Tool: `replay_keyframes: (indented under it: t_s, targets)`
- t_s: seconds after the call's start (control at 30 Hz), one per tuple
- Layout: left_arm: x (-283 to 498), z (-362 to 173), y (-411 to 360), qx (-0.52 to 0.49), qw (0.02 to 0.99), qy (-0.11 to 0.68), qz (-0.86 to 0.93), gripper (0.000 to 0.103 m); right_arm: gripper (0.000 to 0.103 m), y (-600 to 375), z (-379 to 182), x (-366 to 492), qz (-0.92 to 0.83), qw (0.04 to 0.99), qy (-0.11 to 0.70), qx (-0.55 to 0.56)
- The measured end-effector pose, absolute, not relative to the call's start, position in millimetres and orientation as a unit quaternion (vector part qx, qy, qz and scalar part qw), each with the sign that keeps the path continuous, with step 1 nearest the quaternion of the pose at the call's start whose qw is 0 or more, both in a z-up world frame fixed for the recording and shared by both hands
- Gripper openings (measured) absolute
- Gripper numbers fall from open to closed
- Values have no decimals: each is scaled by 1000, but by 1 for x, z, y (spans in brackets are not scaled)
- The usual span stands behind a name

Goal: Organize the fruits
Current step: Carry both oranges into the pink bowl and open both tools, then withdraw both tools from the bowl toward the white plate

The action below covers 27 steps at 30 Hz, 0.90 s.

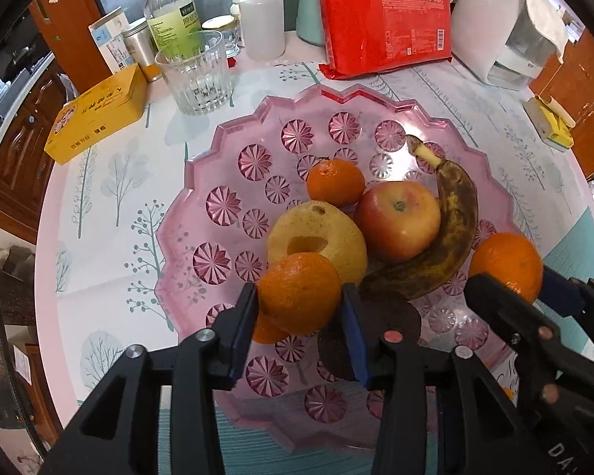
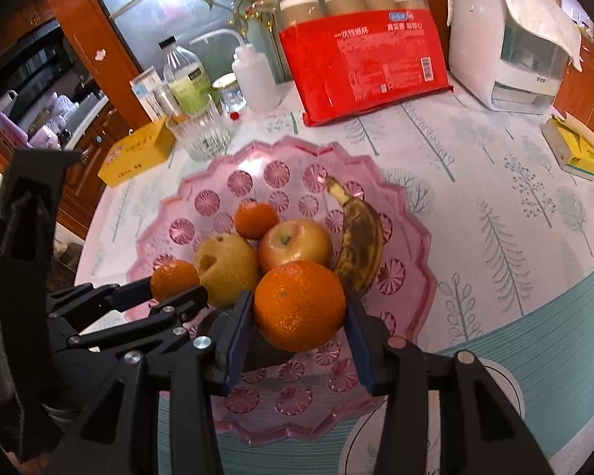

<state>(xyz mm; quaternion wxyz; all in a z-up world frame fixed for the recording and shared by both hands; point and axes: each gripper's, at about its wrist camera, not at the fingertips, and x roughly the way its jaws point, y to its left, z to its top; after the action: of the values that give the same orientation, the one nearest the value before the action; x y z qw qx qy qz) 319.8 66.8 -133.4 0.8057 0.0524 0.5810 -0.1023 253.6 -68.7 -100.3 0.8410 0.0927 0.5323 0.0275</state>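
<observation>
Placing step: left gripper [image 1: 299,308] and right gripper [image 2: 297,308] fingers each grip a round orange over the pink faceted plastic fruit tray [image 1: 217,150]. Next: release at 6 o'clock of the red apple [image 1: 398,219].

The pink fruit plate [image 1: 217,166] is bare along its left and near sides, with room to pass there. Its middle is crowded: pear [image 1: 320,237], apple [image 1: 398,223], banana [image 1: 443,229] and a small orange [image 1: 334,180] sit bunched together. Behind the plate a glass [image 1: 198,75], yellow box [image 1: 99,116] and red cup pack [image 1: 384,19] block the far tabletop [image 1: 111,213].
</observation>
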Motion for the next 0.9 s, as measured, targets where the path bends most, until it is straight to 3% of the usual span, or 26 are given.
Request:
replay_keyframes:
  t_s: [0.07,0.17,0.9]
  targets:
    - [320,-132,69,49,810,576,-97,64,46,-72,-103,253,27,840,532,101]
    - [321,-127,75,40,817,567,-96,75,46,-75,-101,252,32,843,526,110]
    - [282,-77,79,38,843,528,-94,83,50,-78,-68,206,41,857,502,113]
